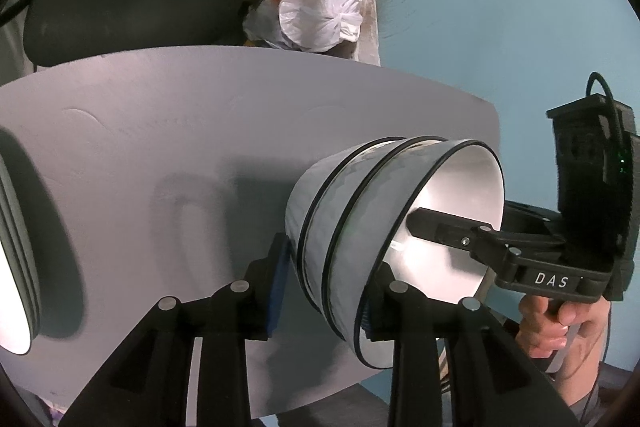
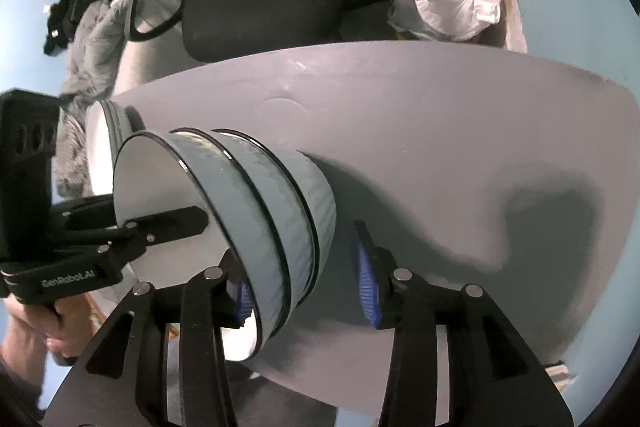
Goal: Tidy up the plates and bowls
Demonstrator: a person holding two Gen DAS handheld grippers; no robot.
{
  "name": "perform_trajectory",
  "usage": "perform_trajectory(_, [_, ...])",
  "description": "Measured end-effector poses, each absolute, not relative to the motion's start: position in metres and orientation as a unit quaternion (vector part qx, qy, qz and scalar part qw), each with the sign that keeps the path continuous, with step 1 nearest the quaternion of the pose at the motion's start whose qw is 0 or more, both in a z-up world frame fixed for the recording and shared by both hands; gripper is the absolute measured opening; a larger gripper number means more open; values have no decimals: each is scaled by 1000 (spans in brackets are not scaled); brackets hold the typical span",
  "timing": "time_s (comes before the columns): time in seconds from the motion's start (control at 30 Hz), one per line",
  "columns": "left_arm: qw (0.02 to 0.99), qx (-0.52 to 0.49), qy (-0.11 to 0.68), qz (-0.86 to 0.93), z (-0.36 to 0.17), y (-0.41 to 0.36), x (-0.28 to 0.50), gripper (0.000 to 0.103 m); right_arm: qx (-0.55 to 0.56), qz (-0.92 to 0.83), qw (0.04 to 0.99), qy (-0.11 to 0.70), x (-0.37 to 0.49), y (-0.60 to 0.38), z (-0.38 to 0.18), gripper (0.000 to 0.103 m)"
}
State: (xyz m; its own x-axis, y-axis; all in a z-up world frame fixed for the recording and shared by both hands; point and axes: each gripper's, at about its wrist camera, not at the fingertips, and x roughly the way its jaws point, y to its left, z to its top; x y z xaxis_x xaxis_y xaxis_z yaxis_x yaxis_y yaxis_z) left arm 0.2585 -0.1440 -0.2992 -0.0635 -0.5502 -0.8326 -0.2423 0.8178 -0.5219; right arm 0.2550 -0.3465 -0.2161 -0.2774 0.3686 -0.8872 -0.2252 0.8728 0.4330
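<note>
- The bowl stack, three nested, rests on the table, its wall caught between both tools, likely to steady it from opposite sides.
- My right gripper stands apart: inner finger inside the top bowl, outer pad clear of the wall.
- My left gripper straddles the opposite rim; I can't tell whether it clamps.
- The plates sit stacked far to its left.

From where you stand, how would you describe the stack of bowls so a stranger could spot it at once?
Find the grey table. At its near edge is the stack of bowls, three nested together. Unlike the flatter stack of plates nearby, it is deep, blue-grey outside and white inside, with thin black rims.
</note>
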Motion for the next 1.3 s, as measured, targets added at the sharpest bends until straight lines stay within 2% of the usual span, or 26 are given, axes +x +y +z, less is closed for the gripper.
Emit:
perform_trajectory(0.2, [630, -265, 720, -122, -297, -146, 259, 31, 61, 259, 604, 751, 252, -343, -214, 37])
perform_trajectory(0.3, [625, -277, 719, -121, -297, -144, 258, 30, 67, 254, 605, 752, 252, -348, -212, 30])
perform_trajectory(0.43, [628, -273, 719, -121, -294, -144, 255, 29, 36, 258, 609, 749, 252, -343, -207, 27])
perform_trajectory(1.3, [639, -304, 700, -97, -269, -78, 219, 29, 6, 261, 604, 753, 235, -288, -196, 25])
